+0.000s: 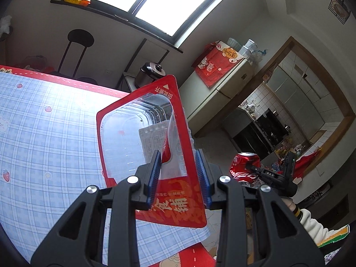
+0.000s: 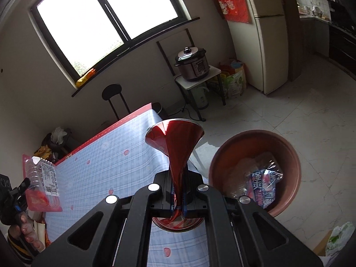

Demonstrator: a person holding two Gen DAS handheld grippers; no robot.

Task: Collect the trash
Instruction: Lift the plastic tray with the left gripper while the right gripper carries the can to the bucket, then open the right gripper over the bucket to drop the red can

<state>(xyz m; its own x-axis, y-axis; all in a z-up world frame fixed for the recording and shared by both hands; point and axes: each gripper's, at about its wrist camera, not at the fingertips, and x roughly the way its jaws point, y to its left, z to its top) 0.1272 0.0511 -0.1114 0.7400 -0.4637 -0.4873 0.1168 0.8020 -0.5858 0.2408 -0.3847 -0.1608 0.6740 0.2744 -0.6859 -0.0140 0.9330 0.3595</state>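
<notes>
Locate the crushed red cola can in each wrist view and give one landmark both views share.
Left wrist: crushed red cola can at right of centre, pinched by the right gripper.
Right wrist: can at centre, squeezed flat between the fingers, above the table edge.
Shared landmark: pressure cooker.

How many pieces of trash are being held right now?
2: a crushed soda can pinched in the right gripper, and a plastic food tray in the left gripper.
</notes>
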